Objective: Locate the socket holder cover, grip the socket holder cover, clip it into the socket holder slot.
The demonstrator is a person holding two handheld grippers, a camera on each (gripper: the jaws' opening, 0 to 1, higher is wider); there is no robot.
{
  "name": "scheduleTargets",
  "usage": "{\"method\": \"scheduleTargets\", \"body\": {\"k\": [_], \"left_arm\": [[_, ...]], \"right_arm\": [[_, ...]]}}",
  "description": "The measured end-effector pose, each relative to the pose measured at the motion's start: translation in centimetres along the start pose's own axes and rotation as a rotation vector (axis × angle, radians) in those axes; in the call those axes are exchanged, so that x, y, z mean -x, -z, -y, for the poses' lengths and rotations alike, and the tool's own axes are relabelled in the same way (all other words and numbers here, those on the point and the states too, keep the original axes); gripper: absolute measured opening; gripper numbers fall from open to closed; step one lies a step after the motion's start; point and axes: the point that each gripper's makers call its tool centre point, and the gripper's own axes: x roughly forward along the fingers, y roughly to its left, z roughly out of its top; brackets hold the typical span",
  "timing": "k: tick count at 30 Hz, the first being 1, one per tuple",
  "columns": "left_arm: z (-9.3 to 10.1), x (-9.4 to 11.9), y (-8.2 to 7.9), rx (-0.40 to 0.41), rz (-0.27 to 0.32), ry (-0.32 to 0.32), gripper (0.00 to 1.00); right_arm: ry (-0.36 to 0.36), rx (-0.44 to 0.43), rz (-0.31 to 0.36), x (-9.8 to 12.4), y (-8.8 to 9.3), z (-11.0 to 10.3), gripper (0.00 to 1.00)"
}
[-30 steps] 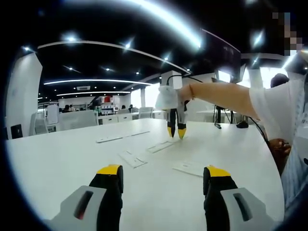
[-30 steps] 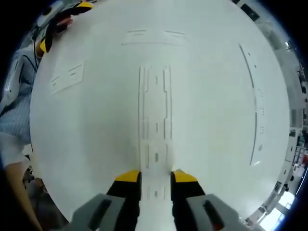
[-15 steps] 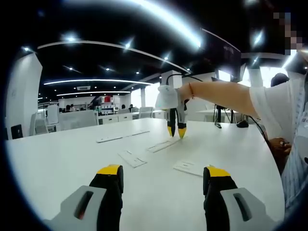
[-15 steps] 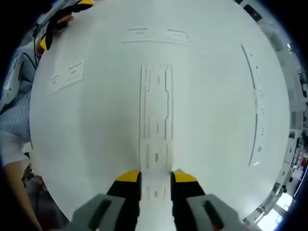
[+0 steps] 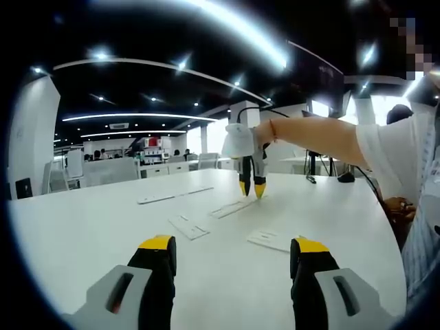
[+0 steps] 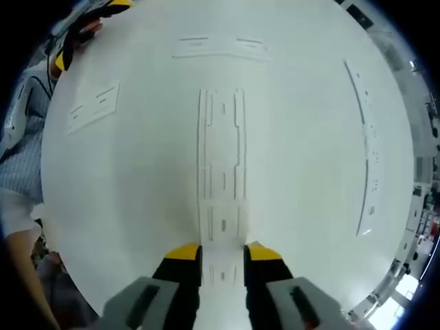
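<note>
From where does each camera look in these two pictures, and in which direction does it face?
Left gripper view: rides low on the left gripper, looking level across the round white table toward the office; the person's bare forearm and the right gripper show.
Right gripper view: rides on the right gripper, looking straight down at the long white plastic cover strip, whose near end lies between its jaws; a striped sleeve shows.
Shared: the table, the strip, the small white plate.
</note>
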Motion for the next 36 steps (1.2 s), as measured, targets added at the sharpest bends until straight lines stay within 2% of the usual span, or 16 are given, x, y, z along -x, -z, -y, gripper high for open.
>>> {"method": "scheduleTargets", "body": {"k": [14, 19, 30, 36], "left_arm": [[0.1, -0.12, 0.07, 0.0, 0.001, 0.0, 0.67], [0.11, -0.17, 0.07, 0.0, 0.001, 0.0, 0.67], [0.14, -0.25, 0.14, 0.001, -0.001, 0.002, 0.67], [0.12, -0.2, 0.12, 0.001, 0.0, 0.001, 0.67]], "right_arm": [[-0.002, -0.016, -0.009, -0.16, 0.1, 0.12, 0.25], [0.009, 0.032, -0.026, -0.18, 0.13, 0.25, 0.25], [0.001, 0.006, -0.036, -0.27, 0.13, 0.09, 0.25], [0.007, -0.001, -0.035, -0.26, 0.23, 0.71, 0.25]]}}
